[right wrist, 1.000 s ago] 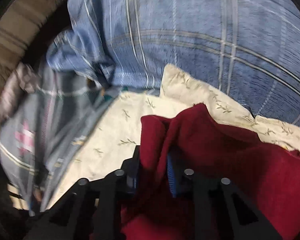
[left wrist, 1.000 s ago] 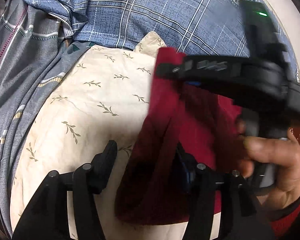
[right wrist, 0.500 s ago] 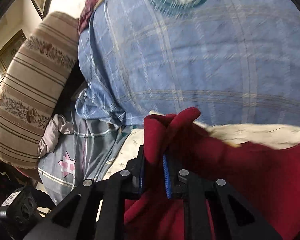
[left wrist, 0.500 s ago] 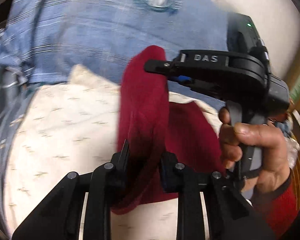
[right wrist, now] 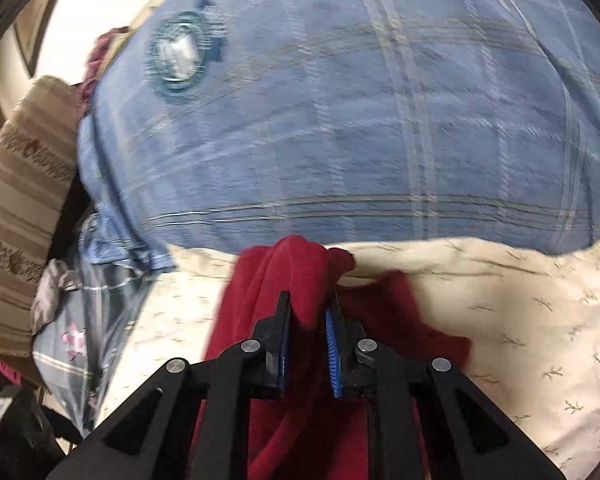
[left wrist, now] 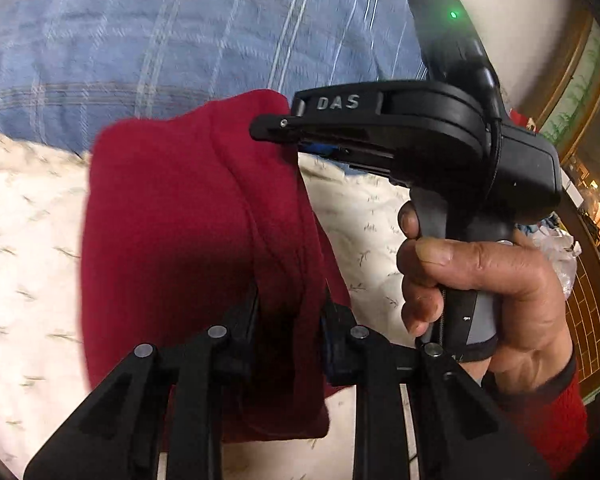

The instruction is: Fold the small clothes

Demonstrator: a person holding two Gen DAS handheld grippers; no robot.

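Note:
A dark red garment hangs in the air above a cream leaf-print cloth. My left gripper is shut on a lower fold of it. My right gripper shows in the left wrist view, held by a hand, and is shut on the garment's top edge. In the right wrist view the right gripper pinches the red garment between its blue pads. The garment's lower part hangs behind the fingers.
A blue plaid bedcover with a round emblem lies beyond the cream cloth. A striped brown cushion and a grey-blue star-print garment sit at the left. Wooden furniture stands at the right.
Left gripper closed on the red garment. Both grippers lifted it off the cream cloth, so it now hangs between them, higher and more upright.

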